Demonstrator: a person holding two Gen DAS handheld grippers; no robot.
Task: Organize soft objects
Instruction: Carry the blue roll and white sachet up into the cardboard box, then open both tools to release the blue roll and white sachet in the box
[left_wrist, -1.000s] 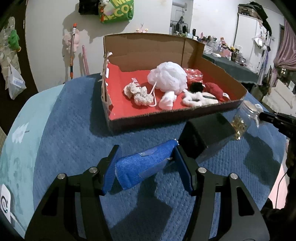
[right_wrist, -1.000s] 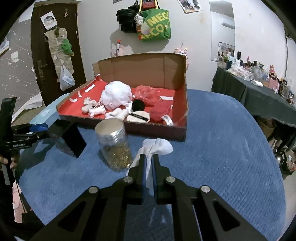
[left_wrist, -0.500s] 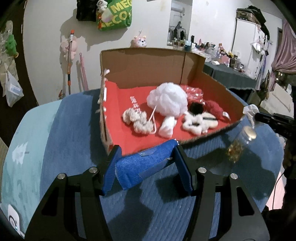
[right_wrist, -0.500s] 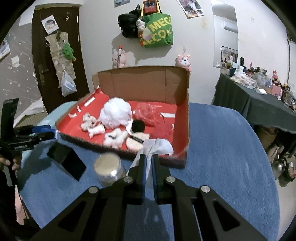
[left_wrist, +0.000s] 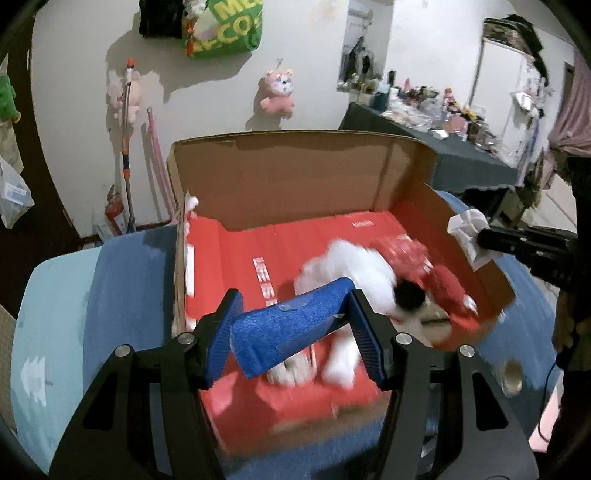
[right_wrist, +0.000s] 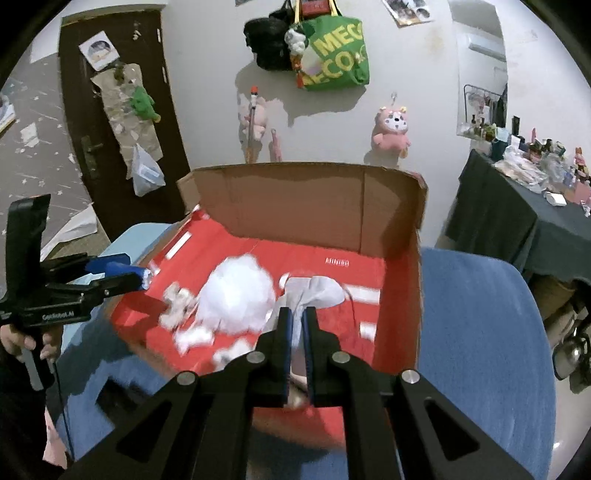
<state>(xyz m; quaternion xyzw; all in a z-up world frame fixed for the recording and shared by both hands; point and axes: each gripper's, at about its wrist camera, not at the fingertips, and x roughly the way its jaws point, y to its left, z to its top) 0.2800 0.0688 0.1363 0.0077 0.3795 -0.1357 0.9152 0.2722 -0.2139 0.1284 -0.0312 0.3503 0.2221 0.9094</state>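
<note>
My left gripper (left_wrist: 293, 332) is shut on a blue sponge roll (left_wrist: 288, 328) and holds it above the front left of the red-lined cardboard box (left_wrist: 295, 177). My right gripper (right_wrist: 298, 328) is shut on a white tissue (right_wrist: 314, 291) and holds it over the box (right_wrist: 306, 206), right of a white bath pouf (right_wrist: 240, 295). The pouf (left_wrist: 343, 266) lies in the box with red soft items (left_wrist: 447, 288), a black pom (left_wrist: 408, 295) and small white pieces. The right gripper with the tissue (left_wrist: 467, 229) shows over the box's right wall.
The box sits on a blue cloth-covered table (right_wrist: 480, 332). A jar lid (left_wrist: 511, 373) shows at the table's right. A black block (right_wrist: 118, 398) lies on the cloth left of the box front. A dark side table (right_wrist: 517, 206) with clutter stands at the right.
Both grippers have risen and moved forward over the box, each still holding its item. The jar and black block have dropped toward the lower edges of the views.
</note>
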